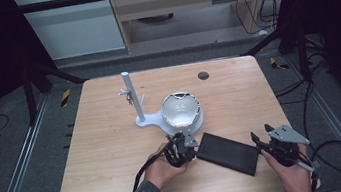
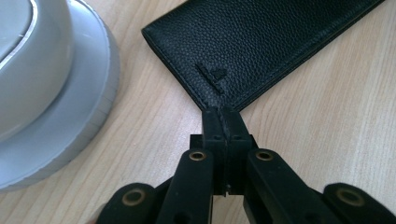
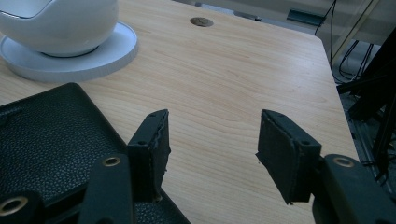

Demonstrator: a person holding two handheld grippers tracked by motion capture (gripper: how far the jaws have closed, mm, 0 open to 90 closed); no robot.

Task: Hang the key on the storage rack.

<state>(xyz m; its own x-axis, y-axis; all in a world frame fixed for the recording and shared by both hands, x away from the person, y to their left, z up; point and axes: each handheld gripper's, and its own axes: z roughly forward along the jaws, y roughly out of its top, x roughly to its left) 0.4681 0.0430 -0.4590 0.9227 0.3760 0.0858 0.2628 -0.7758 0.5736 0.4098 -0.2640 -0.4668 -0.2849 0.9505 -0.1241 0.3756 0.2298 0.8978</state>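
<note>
Black pebbled-leather wallet (image 1: 228, 153), long and flat, closed, lies on the table skewed to its edges, stitched border and a small embossed mark near one corner (image 2: 212, 74). That corner sits right at the tips of the left gripper (image 2: 223, 113), whose jaws are shut together, touching or just short of it. Its far end lies just beside the half-open right gripper (image 3: 212, 140), left jaw over the wallet edge.

on the table (image 1: 100, 151) a wallet (image 1: 228, 152) lies flat near the front edge, just in front and right of a round base (image 1: 154, 121) carrying a bowl-shaped shell (image 1: 180, 108). a post (image 1: 133, 96) rises from the base's left end. a round grommet (image 1: 203, 75) sits behind, near the far edge.
</note>
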